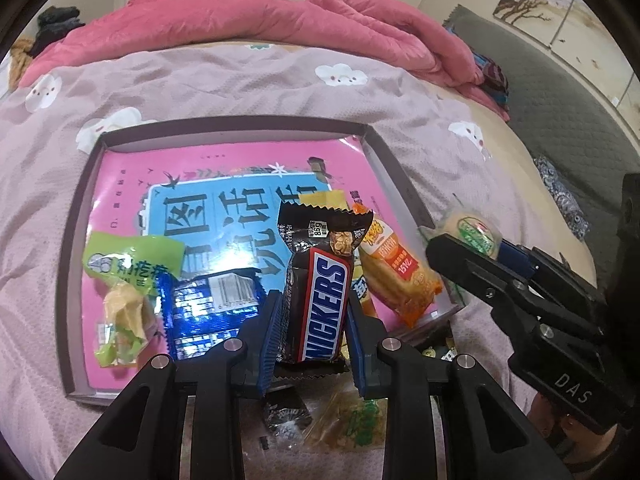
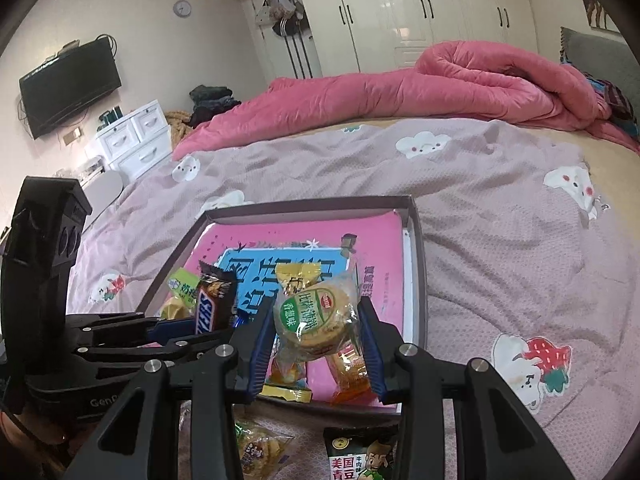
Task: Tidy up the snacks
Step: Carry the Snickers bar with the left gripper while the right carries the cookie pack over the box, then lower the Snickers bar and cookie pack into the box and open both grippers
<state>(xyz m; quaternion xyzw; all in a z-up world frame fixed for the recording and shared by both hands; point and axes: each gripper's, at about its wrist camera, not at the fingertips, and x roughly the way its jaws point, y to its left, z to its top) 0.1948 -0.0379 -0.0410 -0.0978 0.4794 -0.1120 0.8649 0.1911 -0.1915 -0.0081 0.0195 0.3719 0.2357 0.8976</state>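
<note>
A shallow grey-walled box (image 1: 236,126) with a pink printed floor lies on the bed. My left gripper (image 1: 312,320) is shut on an upright Snickers bar (image 1: 320,284), held over the box's near edge. In the box lie a green snack packet (image 1: 124,276), a blue wrapped packet (image 1: 208,312) and an orange cracker packet (image 1: 400,276). My right gripper (image 2: 316,334) is shut on a round wrapped biscuit (image 2: 316,316), also above the box's (image 2: 312,205) near edge. The left gripper (image 2: 196,328) with the Snickers (image 2: 210,304) shows to its left; the right gripper (image 1: 460,240) with the biscuit (image 1: 474,232) appears at right.
Loose snacks lie on the purple bedsheet (image 1: 260,88) in front of the box: a dark packet (image 1: 286,414), a clear yellow packet (image 1: 348,420), a green-bean packet (image 2: 360,456). A rolled pink quilt (image 2: 440,92) lies at the far side of the bed. White drawers (image 2: 136,140) stand beyond the left edge.
</note>
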